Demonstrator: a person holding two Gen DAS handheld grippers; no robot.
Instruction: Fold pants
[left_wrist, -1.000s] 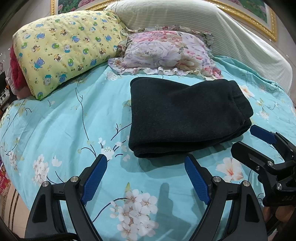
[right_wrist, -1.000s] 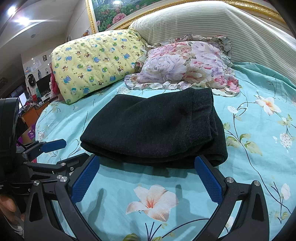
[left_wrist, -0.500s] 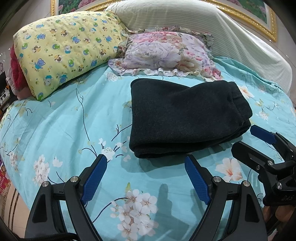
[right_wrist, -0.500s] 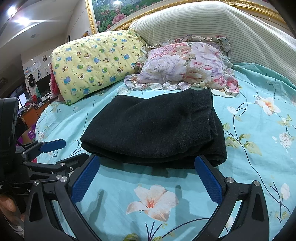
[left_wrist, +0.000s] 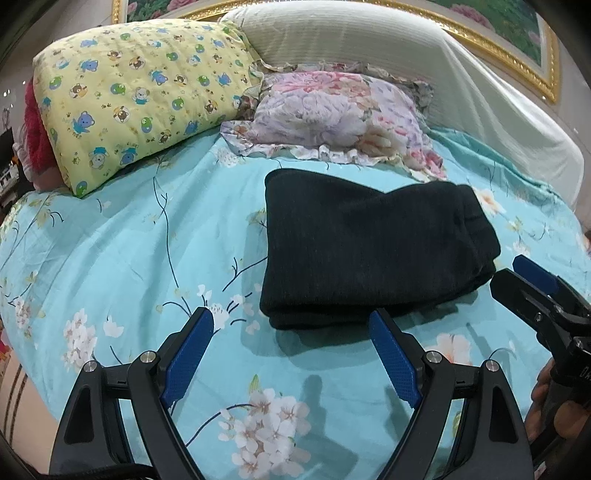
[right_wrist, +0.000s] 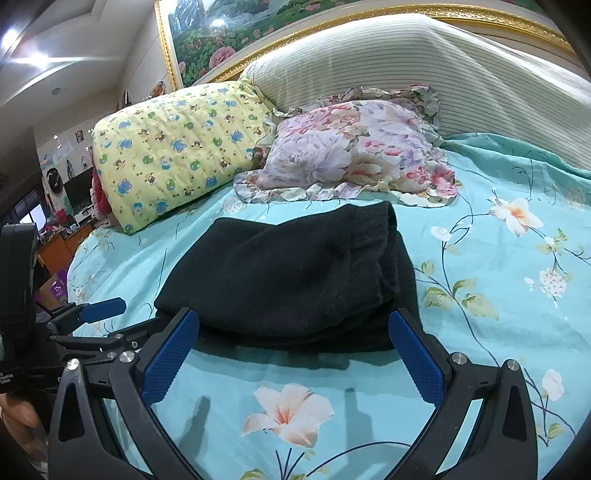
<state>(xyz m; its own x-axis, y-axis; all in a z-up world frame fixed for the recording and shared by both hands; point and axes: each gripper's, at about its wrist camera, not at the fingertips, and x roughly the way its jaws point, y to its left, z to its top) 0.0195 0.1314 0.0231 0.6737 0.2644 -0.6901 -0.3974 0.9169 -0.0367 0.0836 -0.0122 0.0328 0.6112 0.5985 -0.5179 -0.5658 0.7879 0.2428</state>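
Already folded, the black pants (left_wrist: 373, 251) lie mid-bed on the floral sheet (left_wrist: 122, 251), long axis crosswise, just ahead of both empty, wide-open grippers; right gripper (right_wrist: 291, 347) nearer than left gripper (left_wrist: 291, 354).

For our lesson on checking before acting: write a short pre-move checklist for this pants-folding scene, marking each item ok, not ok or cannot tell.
1. Left gripper open and empty: ok.
2. Right gripper open and empty: ok.
3. Black pants folded into a compact stack: ok.
4. Pants lie flat on the floral bedsheet, clear of the floral pillow: ok.
5. Layers underneath aligned: cannot tell, hidden.
6. Grippers apart from each other: ok.
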